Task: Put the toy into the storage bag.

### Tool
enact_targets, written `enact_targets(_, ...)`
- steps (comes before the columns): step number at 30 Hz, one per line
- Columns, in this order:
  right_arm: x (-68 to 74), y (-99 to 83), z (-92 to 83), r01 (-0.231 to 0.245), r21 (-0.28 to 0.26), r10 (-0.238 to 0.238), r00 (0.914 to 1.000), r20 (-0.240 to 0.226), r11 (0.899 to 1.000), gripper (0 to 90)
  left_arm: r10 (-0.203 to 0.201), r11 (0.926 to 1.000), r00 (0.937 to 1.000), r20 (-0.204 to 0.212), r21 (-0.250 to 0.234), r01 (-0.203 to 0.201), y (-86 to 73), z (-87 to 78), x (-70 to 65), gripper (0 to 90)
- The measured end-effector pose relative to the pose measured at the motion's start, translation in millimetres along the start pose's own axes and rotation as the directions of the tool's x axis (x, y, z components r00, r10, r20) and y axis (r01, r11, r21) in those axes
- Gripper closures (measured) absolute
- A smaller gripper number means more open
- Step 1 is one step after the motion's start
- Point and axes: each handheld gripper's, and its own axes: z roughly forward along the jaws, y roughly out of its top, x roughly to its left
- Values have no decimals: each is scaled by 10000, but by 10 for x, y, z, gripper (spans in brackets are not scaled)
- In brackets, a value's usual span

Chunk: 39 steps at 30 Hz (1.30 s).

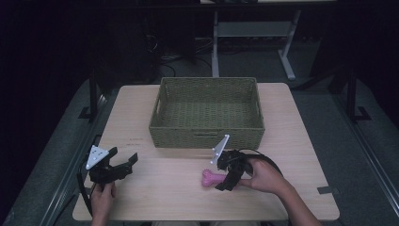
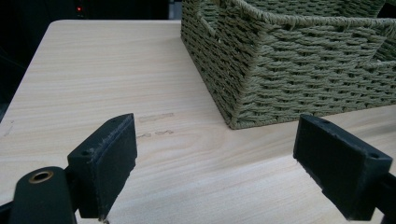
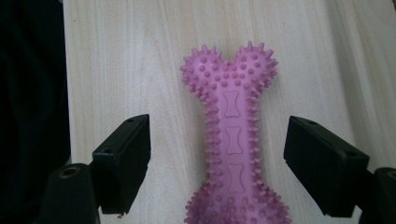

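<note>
A pink spiky bone toy [image 1: 210,178] lies flat on the wooden table [image 1: 155,197] in front of the basket. My right gripper [image 1: 225,178] points left at it, and in the right gripper view the toy [image 3: 232,135] lies between the two jaws with a gap on each side, so the pads do not press on it. At the table's front left, my left gripper [image 1: 123,161] is held open above bare wood; its fingers [image 2: 107,158] frame nothing but the tabletop.
A green woven basket [image 1: 207,136] stands at the middle back of the table, its near corner [image 2: 238,93] close ahead of the left gripper. Beyond the table are a dark floor, cables and a white stand's legs [image 1: 287,61].
</note>
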Motion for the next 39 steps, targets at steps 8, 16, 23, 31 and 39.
enact_targets(8,20,36,51,196,319,-205,9993,304,9993,282,-43,10000,10000,-6,-40,43,0,-9,6,130)
enact_targets(16,29,62,90,360,610,-394,9977,557,9975,332,-38,10000,10000,2,-40,38,0,-10,4,130)
enact_targets(23,23,75,160,450,913,-513,9964,670,9948,375,-55,10000,10000,-13,-61,54,0,-14,8,130)
enact_targets(31,4,59,188,404,1088,-477,9967,652,9932,432,-56,10000,10000,-19,-43,56,0,-15,12,130)
enact_targets(39,4,51,218,488,1239,-576,9960,685,9911,488,-57,10000,10000,-20,-57,57,1,-19,16,130)
